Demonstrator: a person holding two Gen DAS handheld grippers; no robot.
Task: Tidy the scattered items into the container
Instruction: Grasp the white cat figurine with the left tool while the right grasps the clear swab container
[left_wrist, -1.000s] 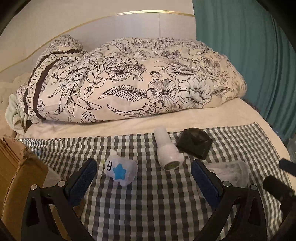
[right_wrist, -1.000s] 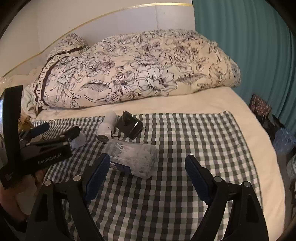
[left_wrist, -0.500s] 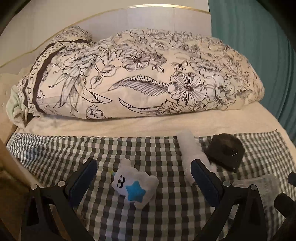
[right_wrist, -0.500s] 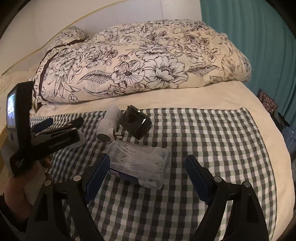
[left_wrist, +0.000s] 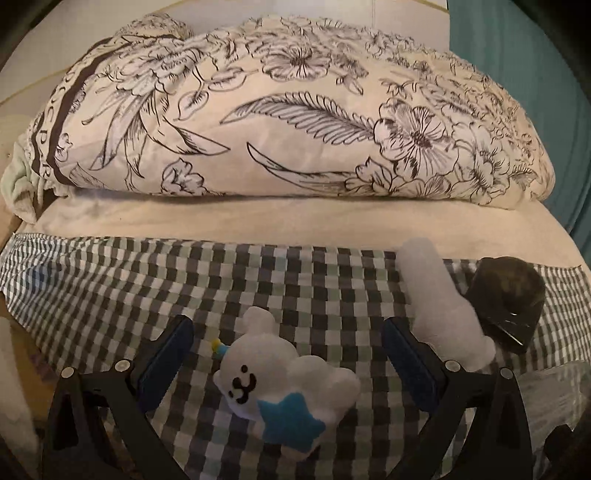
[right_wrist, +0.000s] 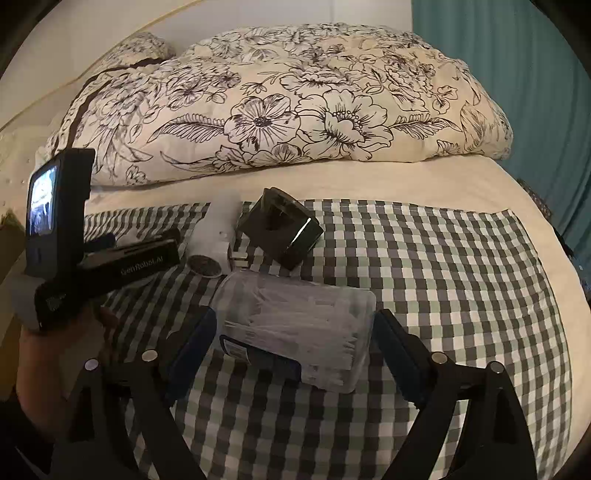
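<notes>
Checked cloth (left_wrist: 110, 288) over a bed, floral duvet (left_wrist: 295, 122) at twelve o'clock. Listed left to right. Left gripper (left_wrist: 288, 354): wide open, holding nothing; white plush toy with blue star (left_wrist: 284, 387) lay between its fingers, untouched. Since a second before, the toy had grown from a small shape ahead to filling the gap, and the cardboard container had left view at nine o'clock. White cylinder (left_wrist: 439, 302) and dark case (left_wrist: 506, 302) at two o'clock. Right gripper (right_wrist: 295, 339): jaws opening, straddling the clear box of swabs (right_wrist: 299, 325), nearer than before, not pressed. Judgement: both pickups were imminent; nothing was yet stowed.
</notes>
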